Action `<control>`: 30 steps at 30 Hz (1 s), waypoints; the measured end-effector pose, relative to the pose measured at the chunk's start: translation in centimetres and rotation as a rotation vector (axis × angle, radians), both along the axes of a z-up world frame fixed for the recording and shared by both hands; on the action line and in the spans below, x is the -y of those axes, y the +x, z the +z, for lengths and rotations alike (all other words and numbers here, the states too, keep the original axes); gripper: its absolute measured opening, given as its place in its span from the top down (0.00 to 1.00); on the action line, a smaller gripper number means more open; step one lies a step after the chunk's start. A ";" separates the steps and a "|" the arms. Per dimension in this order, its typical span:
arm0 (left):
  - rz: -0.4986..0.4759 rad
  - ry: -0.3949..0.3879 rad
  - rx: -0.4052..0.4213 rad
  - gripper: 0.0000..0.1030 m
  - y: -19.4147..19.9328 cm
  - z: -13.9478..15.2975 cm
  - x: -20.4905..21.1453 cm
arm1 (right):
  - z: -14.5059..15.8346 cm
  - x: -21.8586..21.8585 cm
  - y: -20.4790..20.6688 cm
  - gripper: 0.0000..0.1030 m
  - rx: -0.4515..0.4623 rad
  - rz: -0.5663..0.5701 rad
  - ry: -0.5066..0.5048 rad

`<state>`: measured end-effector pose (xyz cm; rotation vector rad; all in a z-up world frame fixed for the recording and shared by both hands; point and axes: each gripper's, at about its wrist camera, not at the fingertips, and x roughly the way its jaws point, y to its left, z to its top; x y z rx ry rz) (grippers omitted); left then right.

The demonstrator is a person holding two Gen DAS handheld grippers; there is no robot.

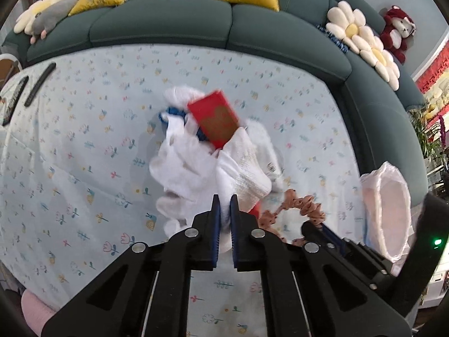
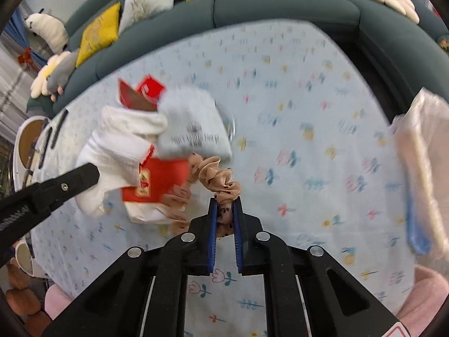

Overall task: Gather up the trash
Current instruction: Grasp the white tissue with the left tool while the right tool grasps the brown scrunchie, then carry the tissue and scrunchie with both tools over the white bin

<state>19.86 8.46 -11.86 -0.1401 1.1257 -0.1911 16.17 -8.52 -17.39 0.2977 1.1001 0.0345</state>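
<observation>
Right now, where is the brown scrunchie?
The brown scrunchie is pinched between the right gripper fingers, low centre in the right wrist view, just right of the red packet and white glove over the floral tablecloth.

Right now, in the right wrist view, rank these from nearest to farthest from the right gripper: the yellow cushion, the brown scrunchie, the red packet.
1. Brown scrunchie, pinched in the right gripper.
2. Red packet, just left, on the table.
3. Yellow cushion, far left, on the sofa.

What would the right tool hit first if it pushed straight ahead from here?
Beyond the brown scrunchie the right tool already grips, probably the white packet just ahead and slightly left; depth is unclear in the blur.
</observation>
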 end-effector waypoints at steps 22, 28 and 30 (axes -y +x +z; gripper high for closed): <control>-0.184 -0.066 0.325 0.94 -5.2 17.3 10.8 | 20.3 11.1 -5.6 0.90 0.425 -0.163 0.073; -0.254 -0.068 0.364 0.94 -7.0 19.0 15.0 | 21.8 14.6 -8.4 0.90 0.464 -0.220 0.059; -0.276 -0.066 0.369 0.94 -7.5 19.2 16.5 | 21.9 15.7 -9.1 0.90 0.470 -0.237 0.056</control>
